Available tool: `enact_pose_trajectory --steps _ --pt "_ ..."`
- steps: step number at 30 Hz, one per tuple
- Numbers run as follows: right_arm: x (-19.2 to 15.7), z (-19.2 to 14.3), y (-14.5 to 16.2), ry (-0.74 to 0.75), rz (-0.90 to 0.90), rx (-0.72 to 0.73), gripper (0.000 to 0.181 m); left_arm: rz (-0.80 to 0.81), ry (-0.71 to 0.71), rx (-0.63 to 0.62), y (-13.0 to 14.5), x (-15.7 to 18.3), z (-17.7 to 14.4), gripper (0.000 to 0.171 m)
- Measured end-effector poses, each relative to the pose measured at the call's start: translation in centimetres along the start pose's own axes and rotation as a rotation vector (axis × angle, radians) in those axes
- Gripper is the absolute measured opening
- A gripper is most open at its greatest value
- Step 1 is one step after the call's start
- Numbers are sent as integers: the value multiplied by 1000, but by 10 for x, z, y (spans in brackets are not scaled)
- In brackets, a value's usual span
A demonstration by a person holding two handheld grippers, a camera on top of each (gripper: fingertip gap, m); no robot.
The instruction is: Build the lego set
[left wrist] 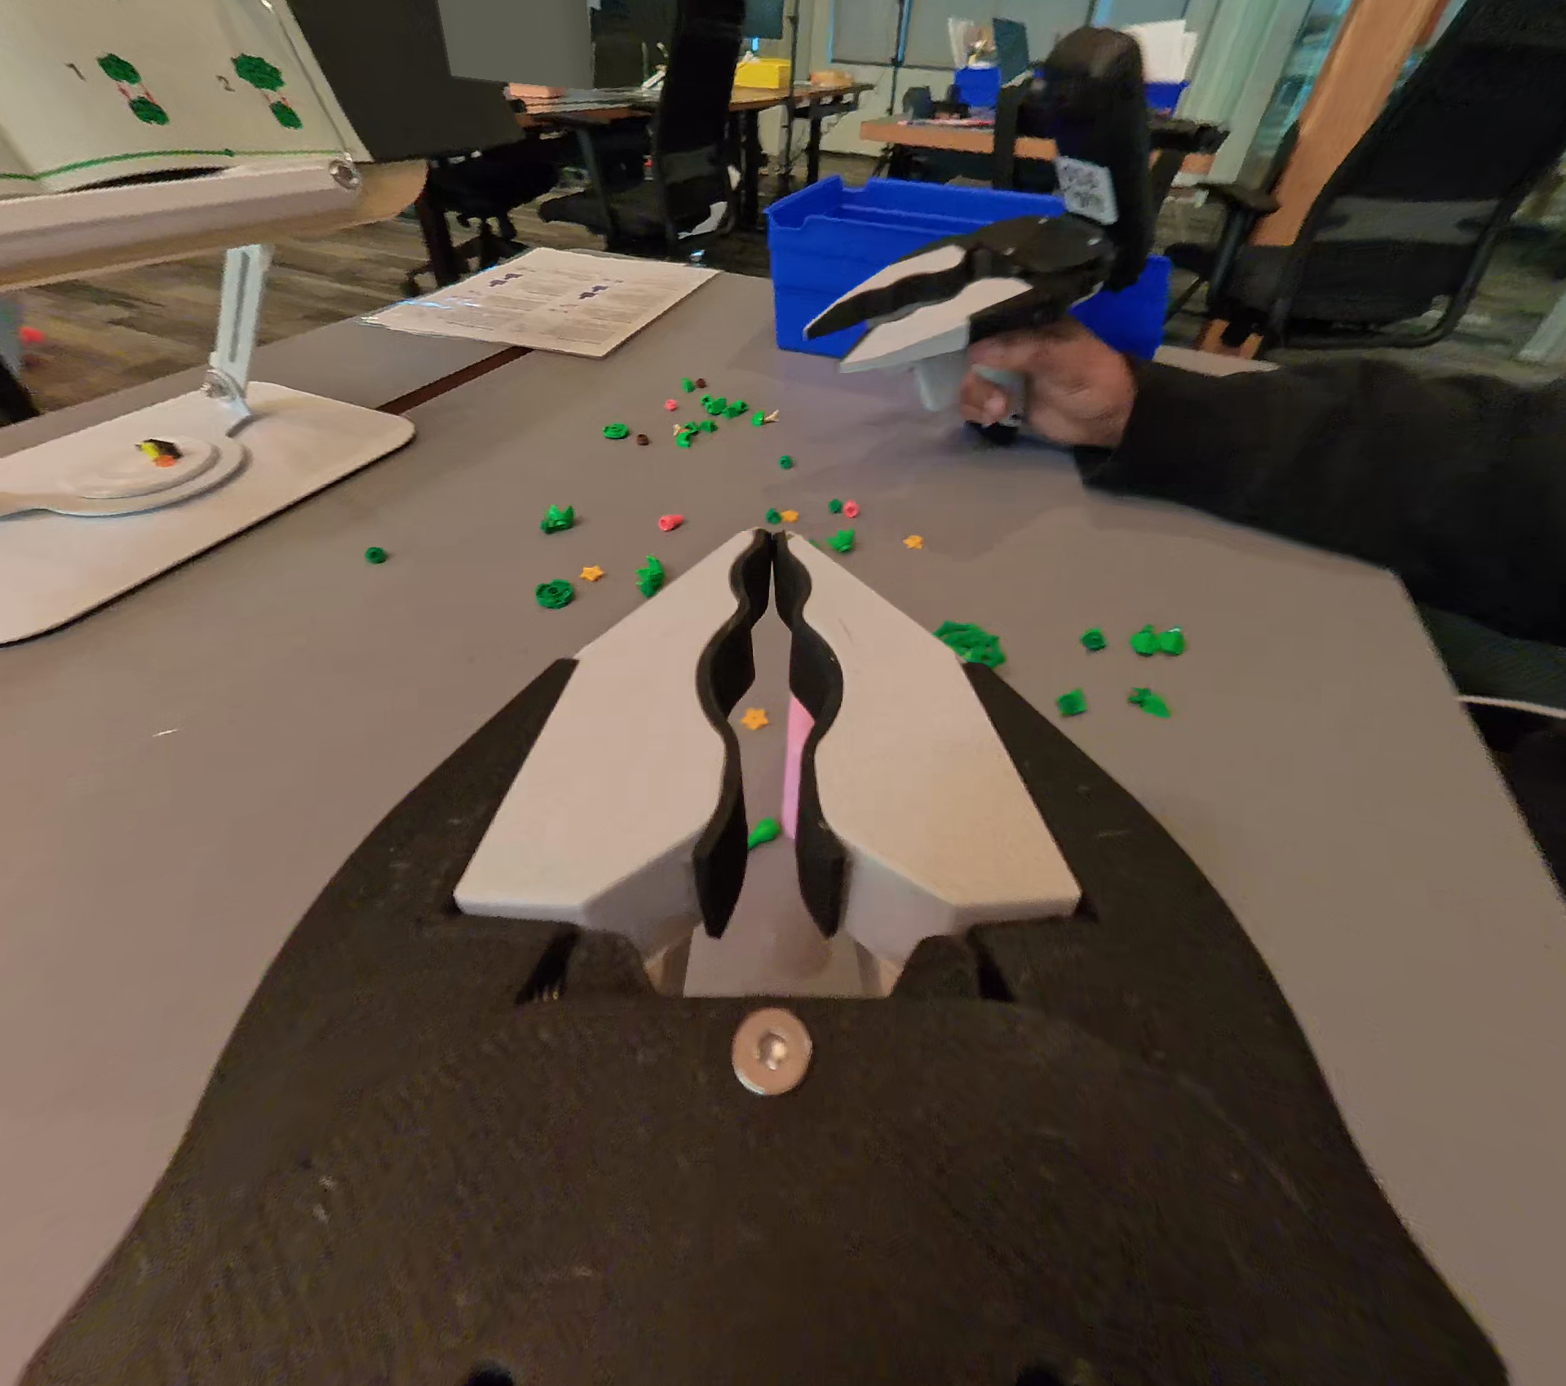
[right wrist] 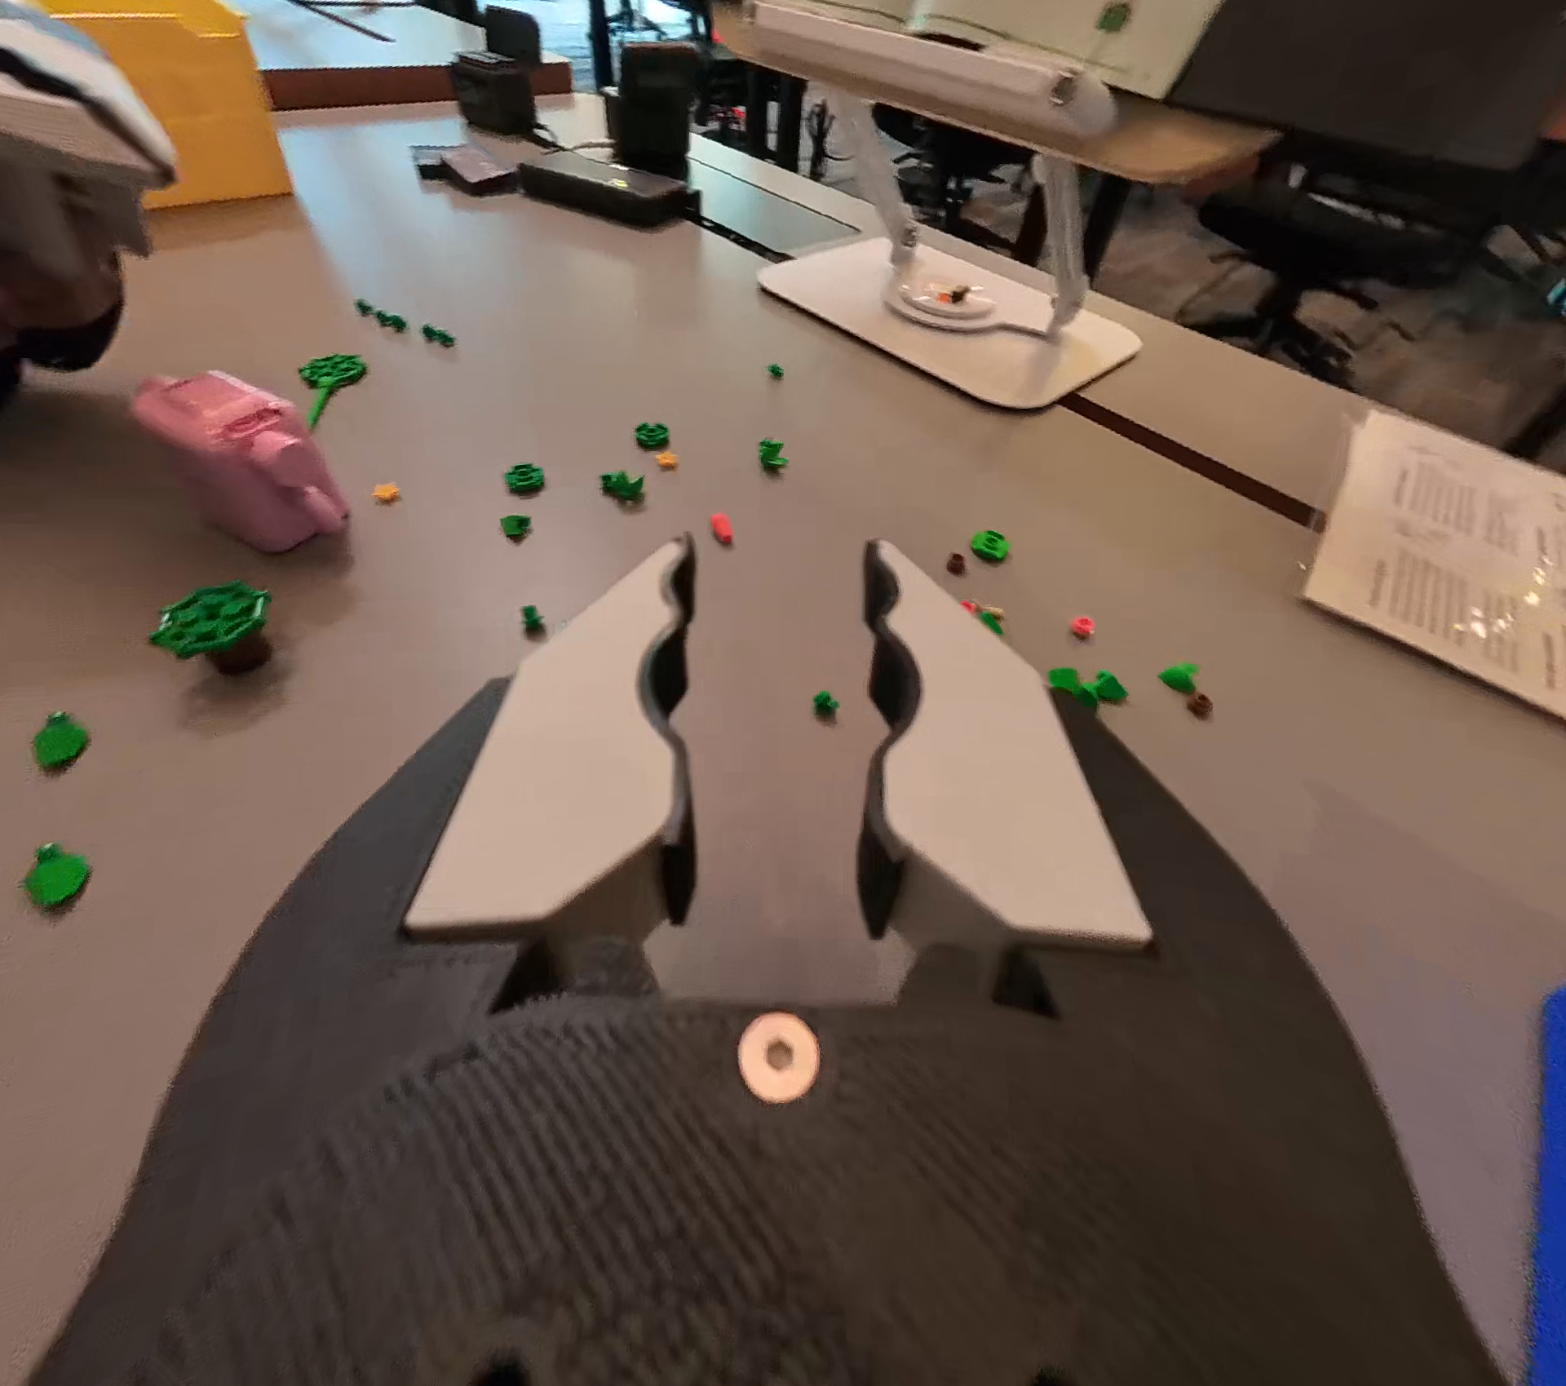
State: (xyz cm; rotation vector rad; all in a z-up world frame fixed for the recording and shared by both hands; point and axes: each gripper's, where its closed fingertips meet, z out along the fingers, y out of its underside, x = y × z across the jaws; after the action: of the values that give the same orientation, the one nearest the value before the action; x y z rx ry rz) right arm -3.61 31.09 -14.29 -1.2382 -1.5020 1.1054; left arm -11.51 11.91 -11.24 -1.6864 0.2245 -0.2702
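Grey table [right wrist: 1102, 879]: one pink piece [right wrist: 246, 472]; left hand-held gripper [left wrist: 773, 540] closed, empty; right hand-held gripper [right wrist: 780, 553] wide apart, empty.

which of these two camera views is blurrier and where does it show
The right wrist view is blurrier: the pink piece and the book stand smear with motion. The left wrist view is sharper on the left gripper, though wide-angle bending shows at its edges.

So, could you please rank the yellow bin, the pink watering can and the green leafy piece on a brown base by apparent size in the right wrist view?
1. yellow bin
2. pink watering can
3. green leafy piece on a brown base

The bin stands farthest off, so its lead is safe.
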Motion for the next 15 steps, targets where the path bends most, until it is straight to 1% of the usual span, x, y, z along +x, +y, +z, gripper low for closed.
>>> enact_pose_trajectory --steps 1,3,5,7,9,13,15 --pt "-3 0 0 -9 -18 2 48 24 -24 -14 3 -4 -1 0" --pt "-5 0 0 -11 -31 2 56 57 -76 -49 10 -15 -2 0" --pt "-5 1 0 -18 -28 -2 61 52 -107 -58 13 -23 -4 0" --pt "-4 1 1 -16 -23 -8 62 35 -136 -39 11 -30 -8 0" --pt "-3 1 1 -1 -28 -10 61 15 -158 -21 10 -35 -11 0" --pt "-9 -2 6 14 -66 -41 41 -47 -147 16 7 -37 -14 0" --pt "-11 -5 9 18 -80 -57 37 -79 -124 31 5 -36 -14 1"
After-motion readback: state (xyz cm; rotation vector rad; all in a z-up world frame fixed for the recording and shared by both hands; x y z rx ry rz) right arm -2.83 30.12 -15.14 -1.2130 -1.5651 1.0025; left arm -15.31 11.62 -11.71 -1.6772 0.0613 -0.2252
